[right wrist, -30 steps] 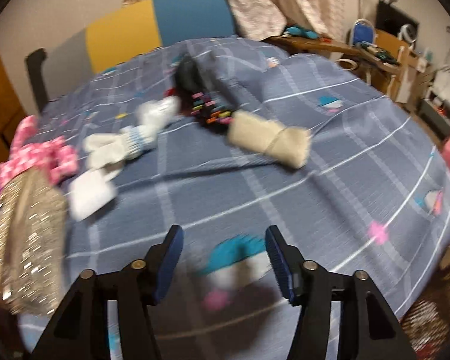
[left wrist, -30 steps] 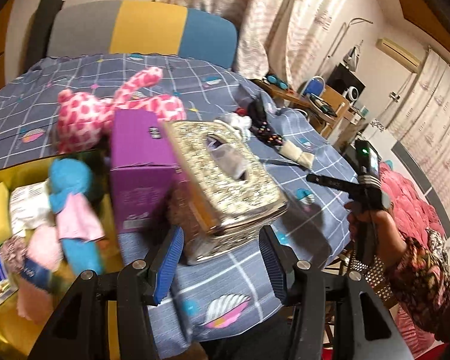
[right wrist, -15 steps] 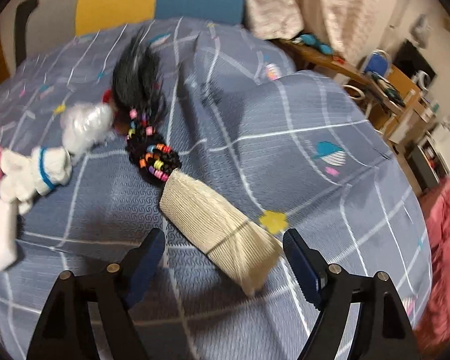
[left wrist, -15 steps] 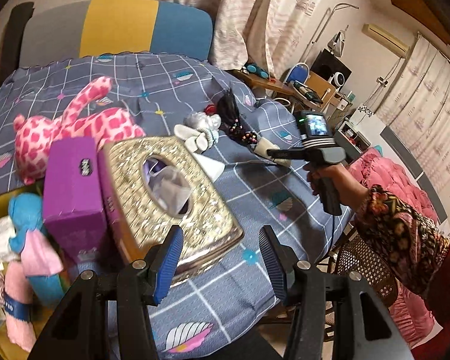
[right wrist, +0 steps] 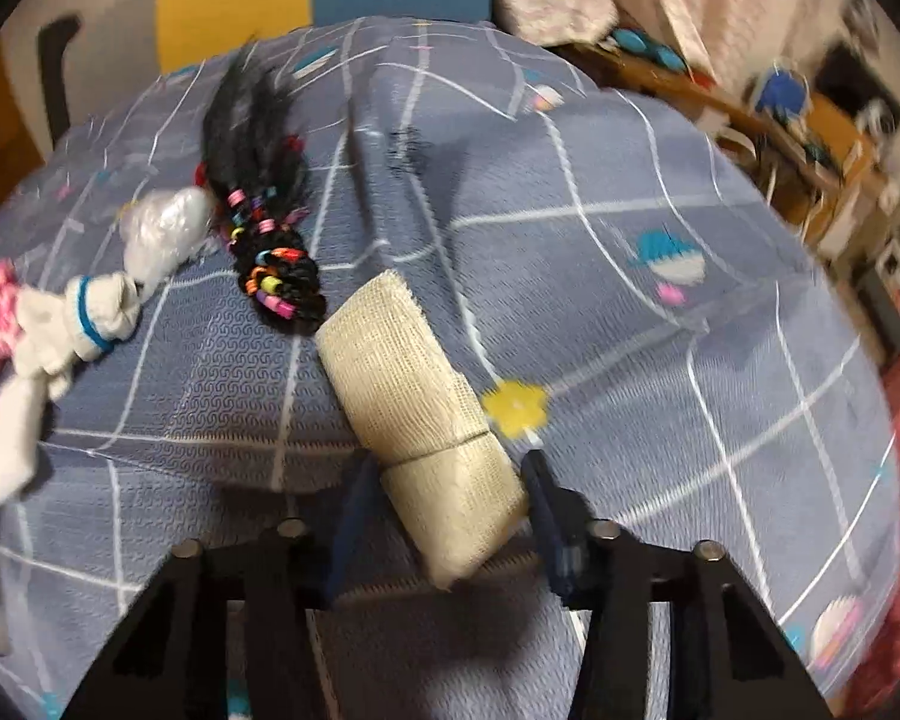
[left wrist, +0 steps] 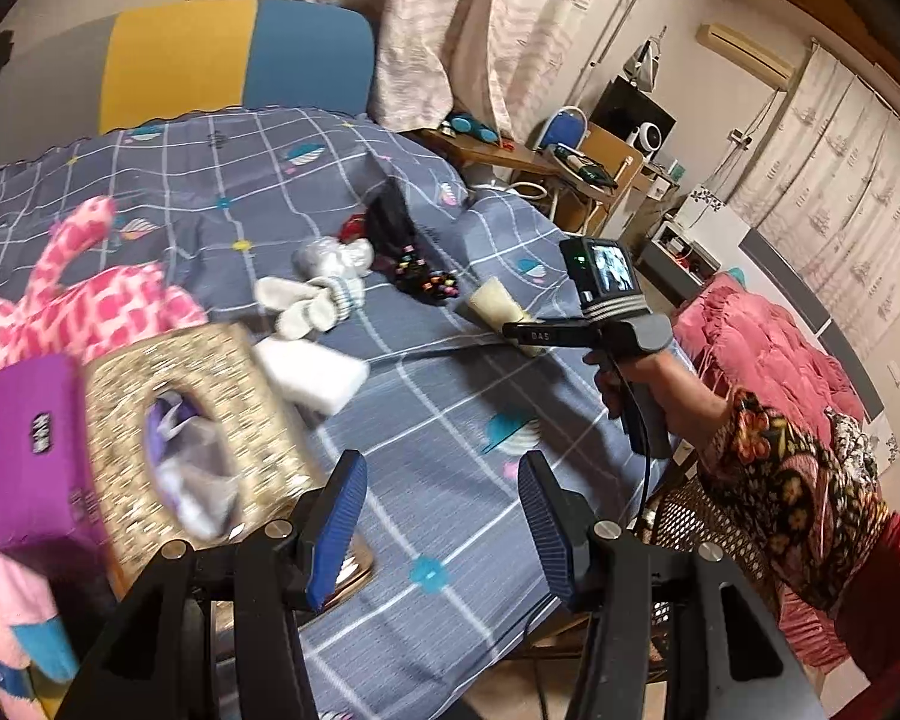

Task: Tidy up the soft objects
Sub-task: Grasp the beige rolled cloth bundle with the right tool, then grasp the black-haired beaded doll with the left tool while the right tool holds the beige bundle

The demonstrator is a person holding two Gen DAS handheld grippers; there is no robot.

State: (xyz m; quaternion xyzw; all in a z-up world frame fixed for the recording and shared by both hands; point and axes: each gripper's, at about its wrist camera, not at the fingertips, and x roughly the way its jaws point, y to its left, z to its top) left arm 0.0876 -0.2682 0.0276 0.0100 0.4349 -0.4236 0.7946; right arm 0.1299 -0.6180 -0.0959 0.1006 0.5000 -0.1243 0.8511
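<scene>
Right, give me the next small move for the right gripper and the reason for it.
Probably close the right gripper on the cream cloth roll. Its fingers already sit on either side of the roll's near end and look open, with nothing gripped yet. The roll lies on the blue checked cloth, just clear of the black beaded hairpiece, so a squeeze should take it alone.

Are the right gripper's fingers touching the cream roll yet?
Cannot tell. In the right wrist view, blurred fingers flank the cream roll closely, without plain contact or gap.
</scene>
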